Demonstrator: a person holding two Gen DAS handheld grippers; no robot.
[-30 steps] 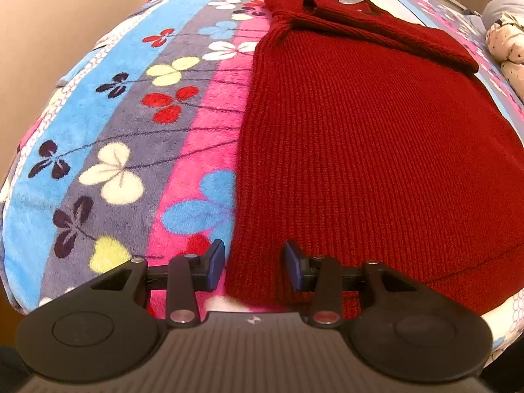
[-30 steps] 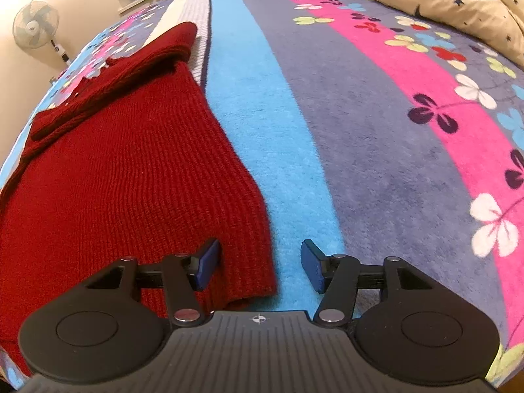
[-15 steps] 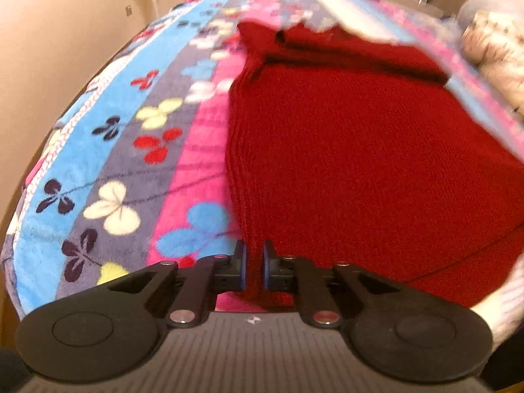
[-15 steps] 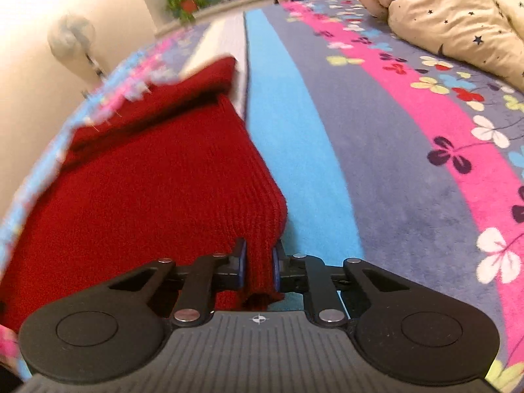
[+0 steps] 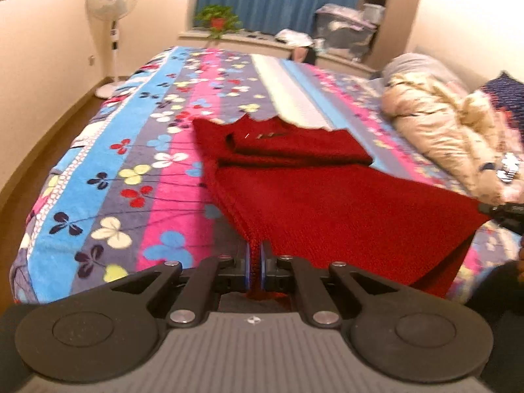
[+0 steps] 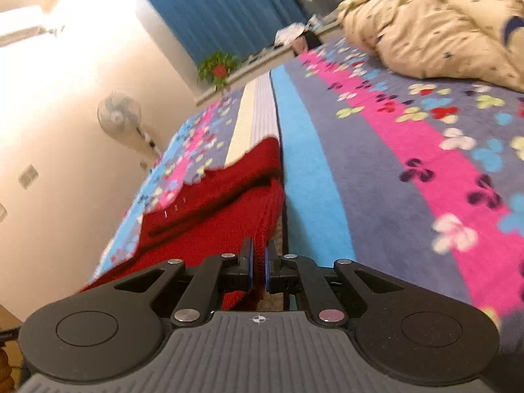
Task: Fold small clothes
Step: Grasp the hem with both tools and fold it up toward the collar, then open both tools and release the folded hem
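Note:
A dark red knitted sweater (image 5: 327, 203) lies on the flowered bedspread (image 5: 108, 177), its sleeves folded across the chest at the far end. My left gripper (image 5: 255, 255) is shut on the sweater's near left hem corner and holds it lifted off the bed. In the right wrist view my right gripper (image 6: 258, 255) is shut on the sweater (image 6: 209, 226) at its near right hem corner, also raised. The tip of the right gripper (image 5: 504, 211) shows at the right edge of the left wrist view, pinching that corner. The hem hangs taut between both grips.
A cream star-patterned duvet (image 5: 442, 137) is heaped at the right side of the bed. A standing fan (image 5: 111, 16) is by the left wall. A potted plant (image 5: 217, 19) sits on the sill under blue curtains. Stuffed shelves (image 5: 353, 23) stand at the back right.
Both grippers went from open around the hem corners to shut on them, then rose and tipped up, lifting the sweater's near edge off the bed. The room's far end came into view.

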